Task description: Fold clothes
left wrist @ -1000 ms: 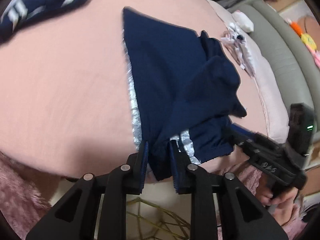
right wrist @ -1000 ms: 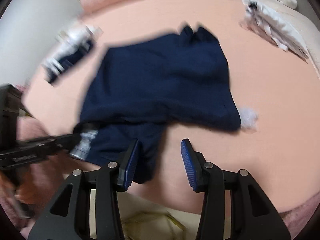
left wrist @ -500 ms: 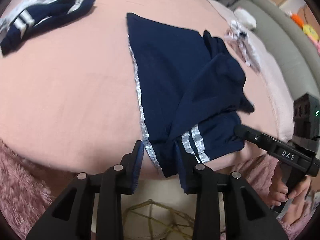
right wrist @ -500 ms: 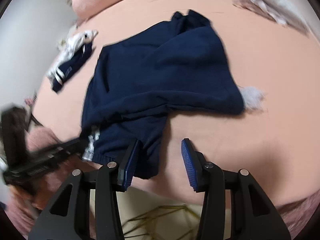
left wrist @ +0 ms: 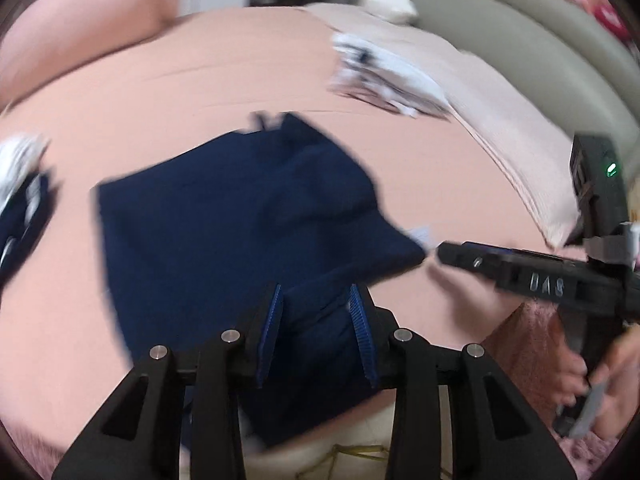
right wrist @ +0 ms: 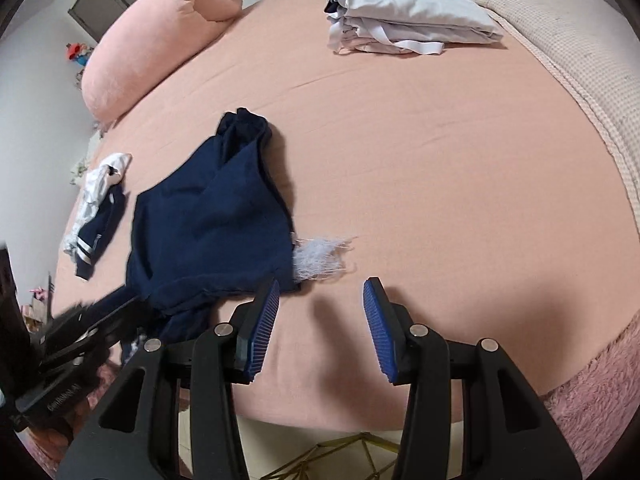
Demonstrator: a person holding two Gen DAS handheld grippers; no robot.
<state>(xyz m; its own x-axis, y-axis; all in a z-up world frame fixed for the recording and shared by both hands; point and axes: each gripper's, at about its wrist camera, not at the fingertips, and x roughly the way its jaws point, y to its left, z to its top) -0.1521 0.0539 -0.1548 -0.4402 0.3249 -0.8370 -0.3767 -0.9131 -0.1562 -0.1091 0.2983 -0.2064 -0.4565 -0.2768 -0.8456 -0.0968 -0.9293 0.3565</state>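
Note:
A navy garment [left wrist: 240,232] [right wrist: 212,232] lies crumpled on the pink bed sheet [right wrist: 440,160], with a white fringe [right wrist: 320,256] at its right corner. My left gripper [left wrist: 314,292] hovers over its near edge. Its jaws are opening; navy cloth shows in the gap, and the pads do not press on it. My right gripper [right wrist: 320,284] stands open over bare sheet just right of the garment, with nothing between its fingers. In the left wrist view the right gripper [left wrist: 444,250] points at the fringe corner. The left wrist view is blurred.
A small navy and white garment [right wrist: 96,220] lies at the left. Folded white clothes [right wrist: 400,16] sit at the far right beside a beige blanket [right wrist: 580,40]. A pink bolster [right wrist: 160,28] lies at the back left. The bed's near edge is just under both grippers.
My left gripper's jaws have widened, let go of the striped hem and swung right over the garment. The right gripper has slid right, off the navy cloth onto bare sheet.

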